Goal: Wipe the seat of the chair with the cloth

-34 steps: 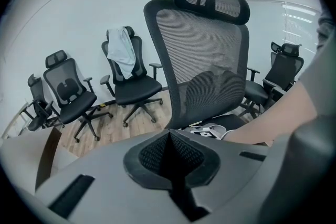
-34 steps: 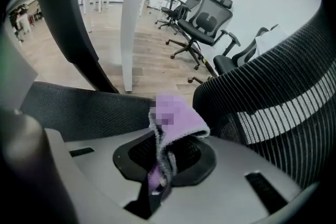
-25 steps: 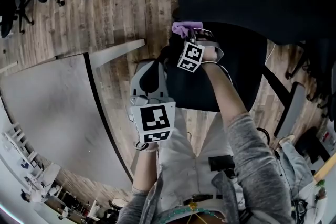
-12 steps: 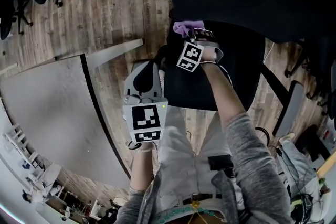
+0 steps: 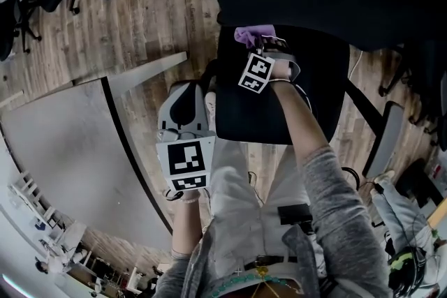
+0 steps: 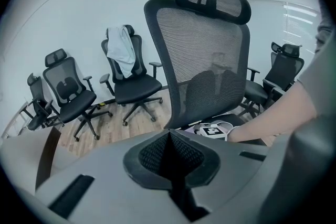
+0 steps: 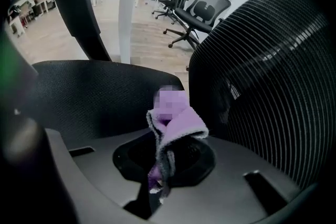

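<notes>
1. Pinching the purple cloth (image 7: 176,124), the right gripper (image 5: 261,47) has its two fingers squeezed tight on it. A fold of the cloth sticks out past the tips.
2. In the head view, the cloth is at about 11 o'clock on the black chair seat (image 5: 279,112), close to the seat's far edge.
3. In the right gripper view, the seat spreads out behind the cloth from 9 o'clock to 12 o'clock. The ribbed backrest (image 7: 278,71) fills the 3 o'clock side. I cannot tell if the cloth is touching the seat.
4. The left gripper (image 6: 171,148) has its fingers pressed together, with nothing between them.
5. In the head view, the left gripper is at 9 o'clock from the seat, just beside its edge. It is over the wood floor (image 5: 150,17).
6. A big grey table (image 5: 63,150) lies at 9 o'clock from the left gripper.
7. In the left gripper view, the backrest stands tall at 12 o'clock. The right gripper's marker cube (image 6: 212,131) peeks out at 2 o'clock from the closed fingers, and the person's arm (image 6: 283,110) reaches in from 3 o'clock.
8. More black chairs (image 6: 68,94) stand on the floor at 9 to 10 o'clock. One of them has a white top (image 6: 121,45) hung over its back.
</notes>
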The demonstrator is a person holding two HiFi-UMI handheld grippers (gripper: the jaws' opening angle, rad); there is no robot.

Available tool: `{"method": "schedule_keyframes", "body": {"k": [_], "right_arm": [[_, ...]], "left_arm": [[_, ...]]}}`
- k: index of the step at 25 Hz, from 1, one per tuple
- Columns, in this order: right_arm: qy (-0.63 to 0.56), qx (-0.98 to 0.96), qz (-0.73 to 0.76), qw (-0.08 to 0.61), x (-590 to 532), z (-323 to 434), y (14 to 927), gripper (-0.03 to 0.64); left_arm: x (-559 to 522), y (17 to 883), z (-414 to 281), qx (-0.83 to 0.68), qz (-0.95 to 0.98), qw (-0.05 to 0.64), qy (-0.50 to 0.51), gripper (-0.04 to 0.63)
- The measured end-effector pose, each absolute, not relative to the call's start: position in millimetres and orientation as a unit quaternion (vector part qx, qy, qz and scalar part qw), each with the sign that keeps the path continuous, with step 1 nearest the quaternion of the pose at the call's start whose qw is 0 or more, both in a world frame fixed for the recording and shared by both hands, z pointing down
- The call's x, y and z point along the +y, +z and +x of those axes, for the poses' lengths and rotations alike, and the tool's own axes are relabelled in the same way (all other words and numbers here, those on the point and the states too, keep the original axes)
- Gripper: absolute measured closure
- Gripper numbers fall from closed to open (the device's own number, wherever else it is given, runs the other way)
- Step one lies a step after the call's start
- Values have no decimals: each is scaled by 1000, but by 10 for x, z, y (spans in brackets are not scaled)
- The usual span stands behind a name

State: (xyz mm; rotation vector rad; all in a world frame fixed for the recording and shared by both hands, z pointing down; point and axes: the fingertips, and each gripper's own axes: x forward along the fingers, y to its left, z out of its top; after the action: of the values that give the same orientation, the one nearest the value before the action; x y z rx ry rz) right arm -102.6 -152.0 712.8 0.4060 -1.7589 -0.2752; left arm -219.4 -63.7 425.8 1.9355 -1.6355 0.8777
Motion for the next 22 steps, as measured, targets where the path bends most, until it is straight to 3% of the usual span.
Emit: {"method": "schedule_keyframes", "body": {"k": [22], "right_arm": [[-106,-744,192,631,-1565,-372,7204,569]], "left_arm": [[-632,4244,-2133,-595,701,228,321,586]]}}
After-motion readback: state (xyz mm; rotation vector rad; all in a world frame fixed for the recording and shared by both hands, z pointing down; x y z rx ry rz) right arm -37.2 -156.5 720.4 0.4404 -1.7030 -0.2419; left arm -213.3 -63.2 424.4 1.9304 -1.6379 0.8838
